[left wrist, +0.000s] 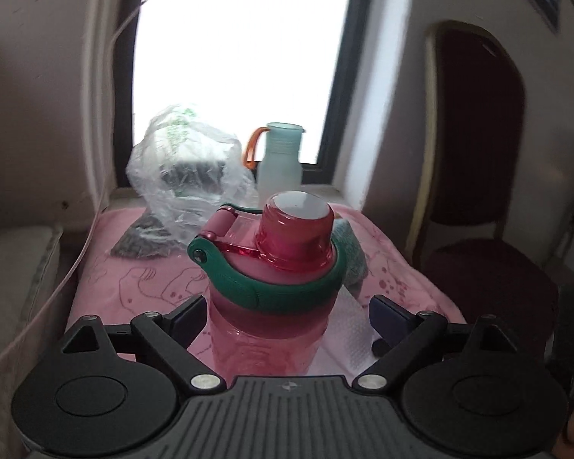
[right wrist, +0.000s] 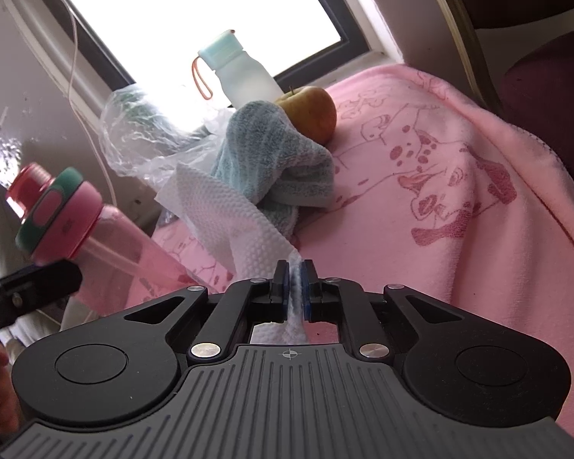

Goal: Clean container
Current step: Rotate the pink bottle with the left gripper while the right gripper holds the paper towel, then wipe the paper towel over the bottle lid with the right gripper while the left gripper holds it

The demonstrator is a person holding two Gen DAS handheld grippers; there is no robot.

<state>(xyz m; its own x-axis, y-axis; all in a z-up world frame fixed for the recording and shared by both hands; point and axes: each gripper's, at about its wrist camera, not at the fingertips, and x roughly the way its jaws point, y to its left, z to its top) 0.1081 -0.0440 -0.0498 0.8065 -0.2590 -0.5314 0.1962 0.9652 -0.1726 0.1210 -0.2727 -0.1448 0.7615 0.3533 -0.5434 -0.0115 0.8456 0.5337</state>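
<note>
A pink bottle (left wrist: 268, 321) with a green collar and a red cap stands upright on the pink blanket (left wrist: 134, 279). My left gripper (left wrist: 287, 315) is open, with its fingers on either side of the bottle's body, not touching it. In the right wrist view the bottle (right wrist: 107, 248) shows at the left with a left gripper finger (right wrist: 30, 287) beside it. My right gripper (right wrist: 295, 283) is shut on a white paper towel (right wrist: 225, 210), which trails toward a blue-grey cloth (right wrist: 275, 153).
An apple (right wrist: 312, 113) lies behind the cloth. A frosted bottle (right wrist: 241, 76) with a pale blue cap and orange loop stands on the window sill. A crumpled clear plastic bag (left wrist: 183, 176) lies at the back left. A dark red chair (left wrist: 486, 199) stands to the right.
</note>
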